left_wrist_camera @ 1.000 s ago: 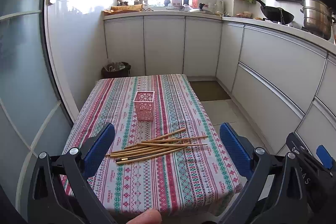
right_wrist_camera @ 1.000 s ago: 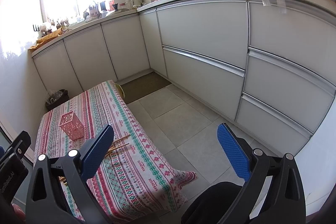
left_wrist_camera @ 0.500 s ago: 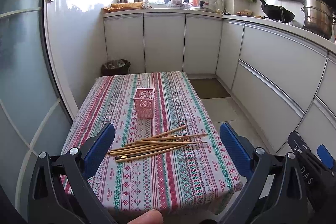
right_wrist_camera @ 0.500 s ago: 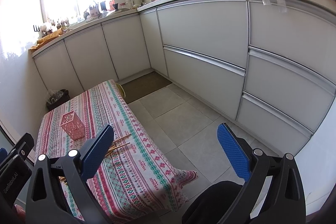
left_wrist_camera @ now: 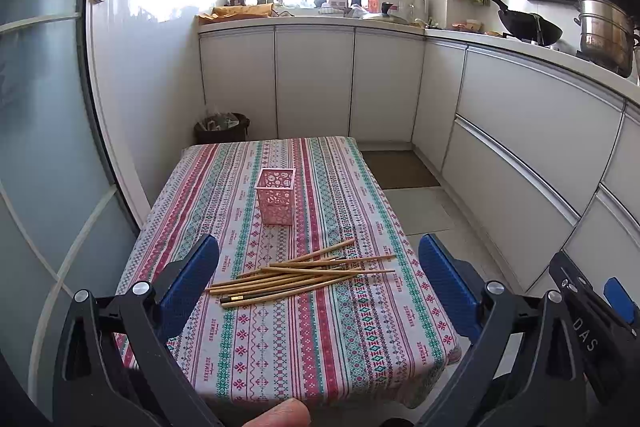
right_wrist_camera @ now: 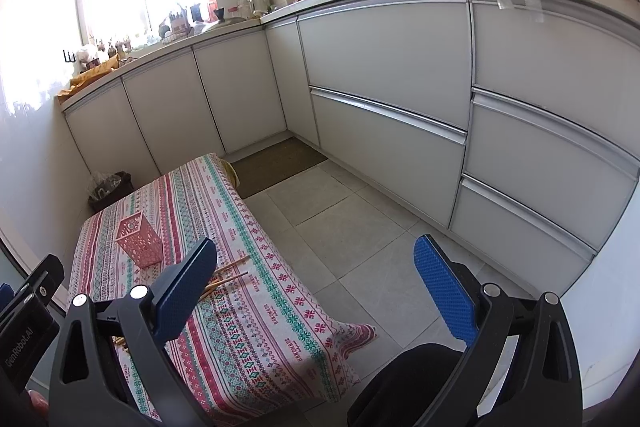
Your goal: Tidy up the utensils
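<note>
Chopsticks (left_wrist_camera: 300, 275) nr tablecloth (left_wrist_camera: 280, 347) front edge, both claws wide, empty

One pink holder (left_wrist_camera: 275, 195) stands on the counter (left_wrist_camera: 360, 347), toward its far edge. One loose pile of chopsticks (left_wrist_camera: 298, 273) lies nearer the front edge; roughly ten sticks, though they overlap too much for an exact count, and one of them is dark with a pale band. Two hand-held grippers are in view: the left hand-held gripper (left_wrist_camera: 319, 281) and the right hand-held gripper (right_wrist_camera: 316, 285), each with two blue fingers spread apart and empty.
</note>
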